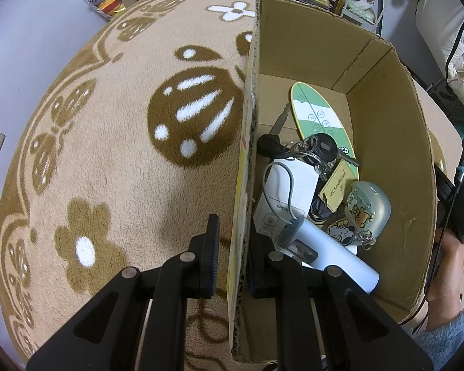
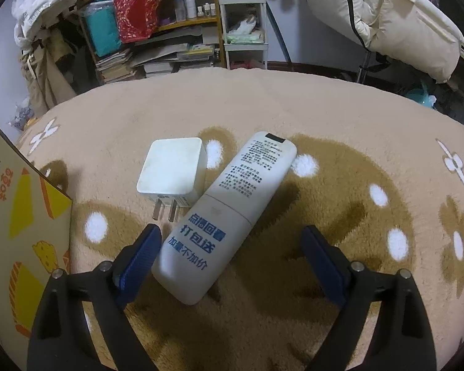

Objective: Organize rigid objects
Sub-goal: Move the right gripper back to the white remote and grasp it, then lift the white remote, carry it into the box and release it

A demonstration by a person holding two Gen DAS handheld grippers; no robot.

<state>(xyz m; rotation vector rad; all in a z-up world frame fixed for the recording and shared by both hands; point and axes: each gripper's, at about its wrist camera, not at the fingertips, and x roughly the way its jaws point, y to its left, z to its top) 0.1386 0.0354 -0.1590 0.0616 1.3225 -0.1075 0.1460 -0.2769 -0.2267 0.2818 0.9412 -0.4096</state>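
My left gripper point(image 1: 232, 247) is shut on the left wall of the cardboard box point(image 1: 242, 167), one finger outside and one inside. In the box lie a green oval board point(image 1: 315, 114), a bunch of keys point(image 1: 312, 150), a yellow card tag point(image 1: 338, 185), a cartoon-printed case point(image 1: 368, 208), a white remote point(image 1: 281, 198) and a white cylinder with a cord point(image 1: 328, 249). In the right wrist view my right gripper point(image 2: 232, 252) stands open low over the blanket. The near end of a white remote lying face down point(image 2: 224, 213) rests between its fingers, by the left pad. A white plug adapter point(image 2: 173, 171) lies beside it.
A beige fleece blanket point(image 2: 294, 108) with brown flowers and butterflies covers the surface. The box's printed outer wall point(image 2: 18, 232) stands at the left of the right wrist view. Cluttered shelves point(image 2: 157, 31), a white cart point(image 2: 244, 24) and bedding point(image 2: 402, 21) stand beyond. A hand point(image 1: 448, 266) shows beyond the box's right wall.
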